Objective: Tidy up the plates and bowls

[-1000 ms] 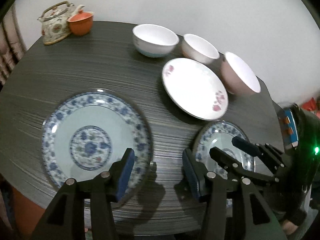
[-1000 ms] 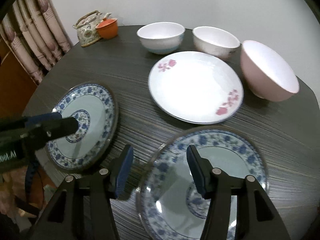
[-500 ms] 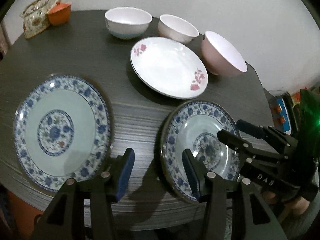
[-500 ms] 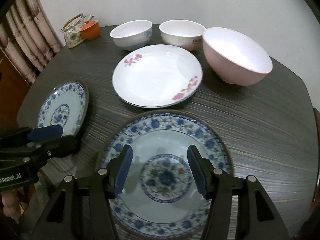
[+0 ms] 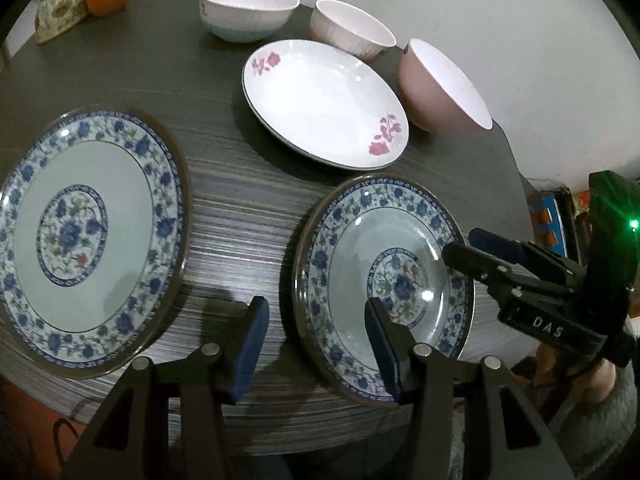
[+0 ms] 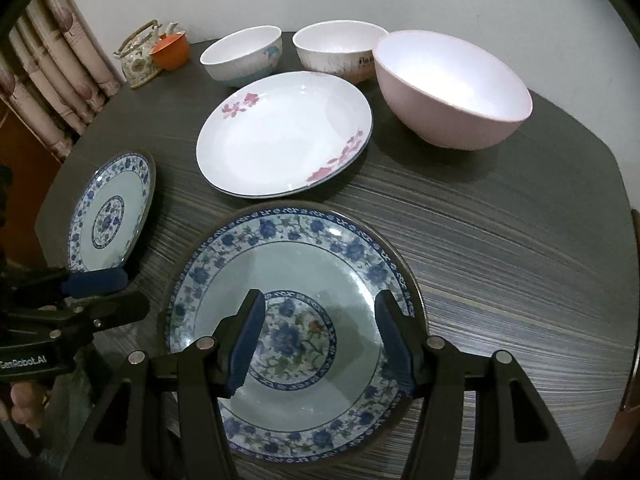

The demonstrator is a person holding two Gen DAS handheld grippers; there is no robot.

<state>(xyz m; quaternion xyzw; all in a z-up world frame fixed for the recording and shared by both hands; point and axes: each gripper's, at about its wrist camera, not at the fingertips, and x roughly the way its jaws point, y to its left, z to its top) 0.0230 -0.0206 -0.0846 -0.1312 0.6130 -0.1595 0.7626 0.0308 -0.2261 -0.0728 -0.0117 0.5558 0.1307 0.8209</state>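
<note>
Dishes crowd a round dark-grained table (image 6: 500, 240) as two handheld grippers hang over its near edge. Right gripper (image 6: 320, 336) hovers with jaws parted and empty above the near blue-patterned plate (image 6: 304, 264), whose centre shows between its blue pads. Left gripper (image 5: 312, 340), likewise parted and holding nothing, hangs above the bare strip of table between that plate and a second blue-patterned plate (image 5: 92, 236) well to the left. Behind them lies a white plate with pink flowers (image 6: 284, 140), backed by a pink bowl (image 6: 452, 84) and two white bowls (image 6: 244, 56). Teapot (image 6: 138, 54) and orange cup (image 6: 172, 52) stand at the far left edge.
</note>
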